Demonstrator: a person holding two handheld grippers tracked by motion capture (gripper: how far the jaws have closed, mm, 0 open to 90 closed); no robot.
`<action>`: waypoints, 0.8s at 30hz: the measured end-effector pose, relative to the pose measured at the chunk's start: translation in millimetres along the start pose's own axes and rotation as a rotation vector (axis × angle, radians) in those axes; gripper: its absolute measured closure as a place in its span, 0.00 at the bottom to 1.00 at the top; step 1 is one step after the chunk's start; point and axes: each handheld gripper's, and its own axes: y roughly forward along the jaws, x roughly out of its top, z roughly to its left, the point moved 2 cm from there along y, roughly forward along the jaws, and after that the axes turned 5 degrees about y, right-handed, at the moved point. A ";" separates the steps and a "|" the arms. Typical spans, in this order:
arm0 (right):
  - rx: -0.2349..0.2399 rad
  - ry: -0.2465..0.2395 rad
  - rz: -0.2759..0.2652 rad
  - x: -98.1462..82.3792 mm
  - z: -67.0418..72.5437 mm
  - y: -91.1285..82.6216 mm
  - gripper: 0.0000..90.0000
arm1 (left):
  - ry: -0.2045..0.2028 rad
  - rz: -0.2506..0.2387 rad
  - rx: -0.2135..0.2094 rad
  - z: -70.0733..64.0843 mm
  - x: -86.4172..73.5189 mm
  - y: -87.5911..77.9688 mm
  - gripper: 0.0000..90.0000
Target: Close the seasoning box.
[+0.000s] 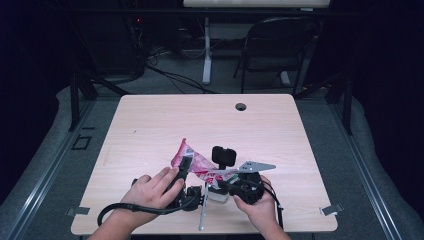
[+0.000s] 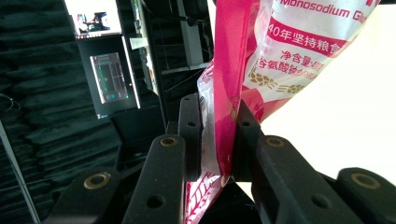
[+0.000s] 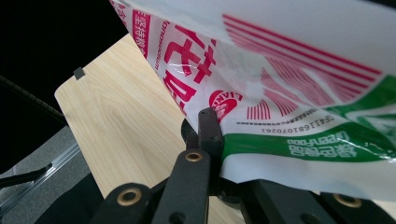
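A pink, white and green printed plastic packet [image 1: 196, 162] is held just above the near part of the wooden table [image 1: 200, 120], between two hand-held grippers. My left gripper [image 1: 184, 166] is shut on the packet's pink sealed edge [image 2: 224, 84], which runs upright between the two black jaws of the left gripper [image 2: 215, 119]. My right gripper [image 1: 221, 179] comes in from the right and is shut on the packet's white and green end [image 3: 299, 140]. In the right gripper view the packet covers one jaw of the right gripper [image 3: 217, 137]. A hand holds each gripper.
The table has a round cable hole [image 1: 241, 106] near its far edge and metal clips at the front corners [image 1: 331, 209]. A black folding chair [image 1: 280, 45] and a desk leg stand beyond it. Dark curtains surround the area.
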 end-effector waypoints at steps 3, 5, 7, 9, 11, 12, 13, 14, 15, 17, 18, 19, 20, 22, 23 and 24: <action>-0.001 0.000 -0.003 0.1 0.6 -0.4 1.00 | 0.000 0.001 -0.001 0.7 -0.2 -0.2 0.88; -0.002 -0.001 0.002 0.3 1.1 -0.8 1.00 | -0.002 0.001 0.001 1.1 -0.1 -0.4 0.88; -0.002 -0.002 0.003 0.4 1.5 -1.0 1.00 | -0.002 0.001 0.002 1.4 0.0 -0.7 0.88; -0.002 -0.002 0.000 0.5 1.9 -1.2 1.00 | -0.002 0.001 0.003 1.7 -0.1 -0.8 0.88; -0.001 0.002 -0.007 0.5 2.1 -1.3 1.00 | -0.003 -0.001 0.005 1.9 -0.1 -0.8 0.88; -0.003 -0.001 -0.008 0.6 2.0 -1.5 1.00 | -0.004 -0.001 0.005 2.1 0.1 -0.9 0.88; 0.000 -0.003 -0.007 0.7 1.9 -1.6 1.00 | -0.002 0.000 0.006 2.3 0.2 -0.9 0.88; -0.001 -0.003 -0.008 0.7 1.8 -1.7 1.00 | -0.002 0.000 0.005 2.4 0.4 -0.8 0.88; -0.002 -0.002 -0.008 0.7 1.7 -1.7 1.00 | 0.000 0.000 0.004 2.6 0.6 -0.7 0.88; -0.002 -0.002 -0.007 0.7 1.5 -1.7 1.00 | 0.005 -0.001 0.004 2.9 0.9 -0.7 0.88; -0.002 -0.002 -0.007 0.6 1.4 -1.6 1.00 | 0.013 0.002 0.003 3.2 1.0 -0.7 0.88; -0.002 0.000 -0.007 0.6 1.0 -1.5 1.00 | 0.016 0.003 0.001 2.9 1.1 -0.5 0.88; -0.004 -0.001 -0.003 0.5 0.6 -1.4 1.00 | 0.014 0.002 0.001 2.4 1.1 -0.1 0.88; -0.007 -0.005 0.002 0.1 0.3 -0.6 1.00 | 0.018 0.002 -0.002 1.6 1.4 0.7 0.88; -0.006 -0.003 0.002 -0.2 0.4 0.1 1.00 | 0.021 0.005 -0.003 1.3 1.5 0.7 0.88; -0.010 -0.001 0.000 -0.5 0.2 1.0 1.00 | 0.020 0.007 -0.001 0.9 1.8 0.9 0.88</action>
